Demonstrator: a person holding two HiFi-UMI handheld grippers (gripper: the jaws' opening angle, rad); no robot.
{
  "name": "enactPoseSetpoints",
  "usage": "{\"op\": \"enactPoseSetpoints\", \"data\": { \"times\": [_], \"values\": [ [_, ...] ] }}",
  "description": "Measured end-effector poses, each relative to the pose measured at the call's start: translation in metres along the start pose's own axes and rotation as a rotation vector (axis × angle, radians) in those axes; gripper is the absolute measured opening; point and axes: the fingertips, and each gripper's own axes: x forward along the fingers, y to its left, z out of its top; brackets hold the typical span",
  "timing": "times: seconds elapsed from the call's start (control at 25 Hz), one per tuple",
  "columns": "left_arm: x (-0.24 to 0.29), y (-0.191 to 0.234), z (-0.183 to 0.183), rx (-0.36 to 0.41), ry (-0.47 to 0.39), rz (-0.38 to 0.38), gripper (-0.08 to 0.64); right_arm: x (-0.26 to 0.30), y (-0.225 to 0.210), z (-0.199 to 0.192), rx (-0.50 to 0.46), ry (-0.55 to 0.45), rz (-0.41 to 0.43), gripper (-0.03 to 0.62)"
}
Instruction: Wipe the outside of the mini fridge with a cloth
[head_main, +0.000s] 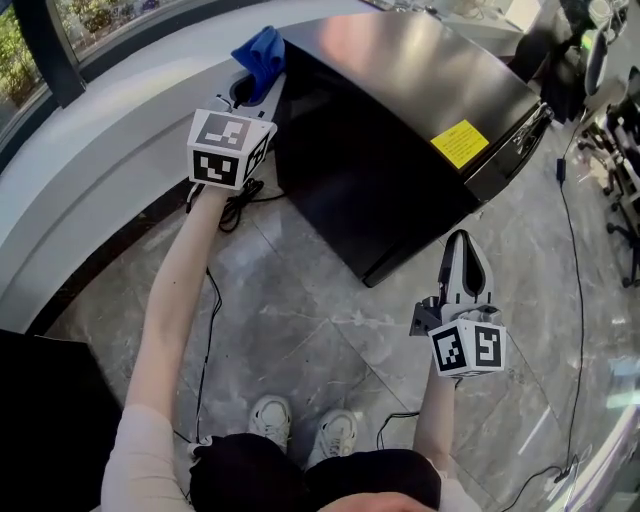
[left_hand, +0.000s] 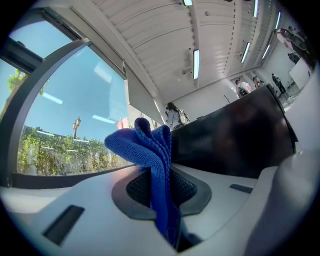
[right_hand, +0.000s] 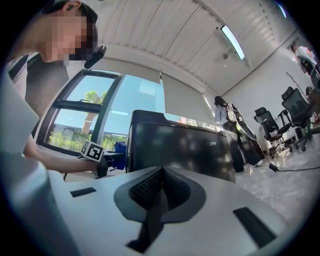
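Cloth ready, wiping hardly begun, I think.
The left gripper pinches the blue cloth, mini fridge just to its right; the right gripper is closed, empty.

Nothing I can read
The mini fridge bears a yellow sticker and a small front logo, both too fine for me.

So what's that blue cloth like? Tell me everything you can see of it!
The cloth is bright blue, with a soft, ribbed, towel-like weave. It is bunched into folds that stick out past the left gripper, whose jaws are shut on its lower part. It is held in the air beside a top corner of the black mini fridge. Whether it touches the fridge can't be told.
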Motion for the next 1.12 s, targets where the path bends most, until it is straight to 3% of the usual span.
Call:
{"op": "enactPoseSetpoints", "data": {
  "times": [0.68, 0.88, 1.12],
  "values": [
    [-0.06, -0.145, 0.044, -0.133, -0.071, -0.091, 0.055, -0.006, 0.032, 0.018, -0.009, -0.003, -0.015, 0.011],
    [-0.074, -0.183, 0.059, -0.122, -0.073, -0.155, 0.055, -0.013, 0.038, 0.02, 0.022, 0.009, -0.029, 0.011],
    [-0.087, -0.216, 0.075, -0.135, -0.089, -0.249, 0.055, -0.019, 0.051, 0.019, -0.013, 0.024, -0.023, 0.011]
  ]
}}
